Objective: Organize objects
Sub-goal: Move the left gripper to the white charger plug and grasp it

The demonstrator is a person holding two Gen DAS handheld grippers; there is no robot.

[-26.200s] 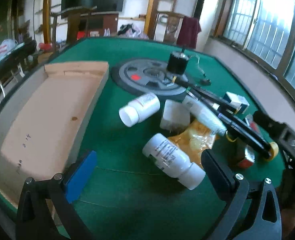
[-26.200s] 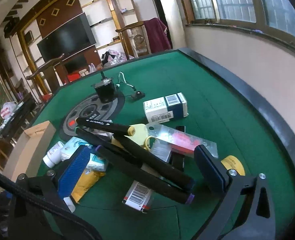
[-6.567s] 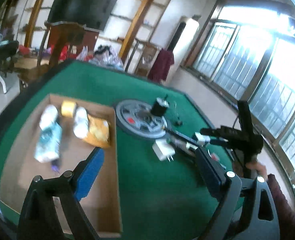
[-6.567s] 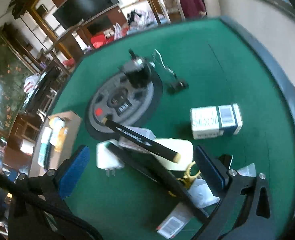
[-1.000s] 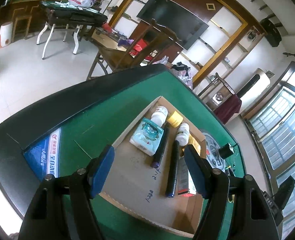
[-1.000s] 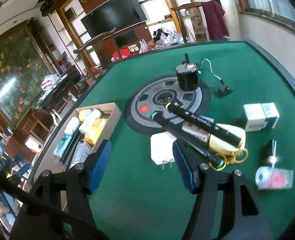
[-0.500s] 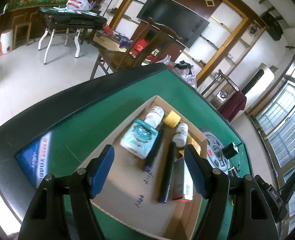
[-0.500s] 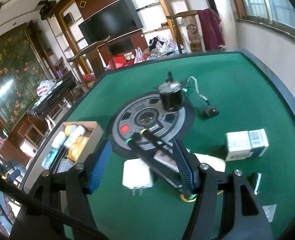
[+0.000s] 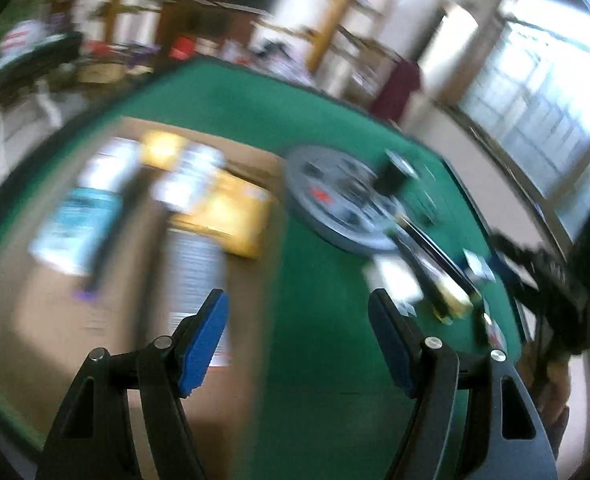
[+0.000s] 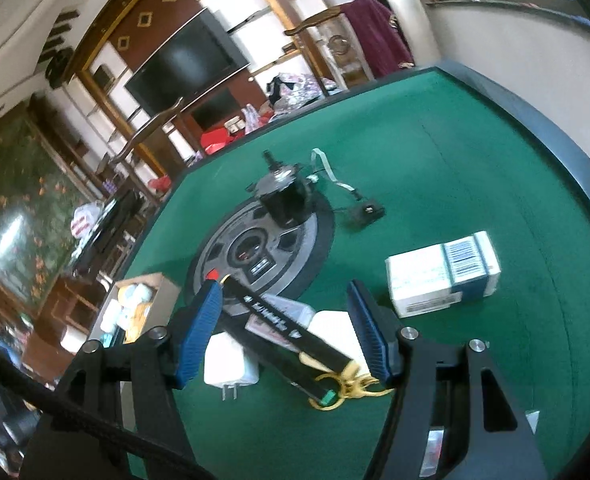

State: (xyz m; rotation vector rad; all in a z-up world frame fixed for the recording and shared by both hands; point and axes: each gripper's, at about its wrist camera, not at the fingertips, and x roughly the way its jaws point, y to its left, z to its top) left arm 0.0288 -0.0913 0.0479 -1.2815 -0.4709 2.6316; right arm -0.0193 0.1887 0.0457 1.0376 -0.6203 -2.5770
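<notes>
Black marker (image 10: 291,330), white lettering, lying diagonal.

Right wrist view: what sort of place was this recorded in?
Most likely a home living room: a wall-mounted television set among wooden shelves, a carved wooden chair draped with a dark red garment, and a green felt table as work surface.

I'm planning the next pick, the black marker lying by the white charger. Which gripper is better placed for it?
Right. The right gripper is open with the black marker already between its fingers. The left gripper is open over the edge of the cardboard box, well short of the marker.
</notes>
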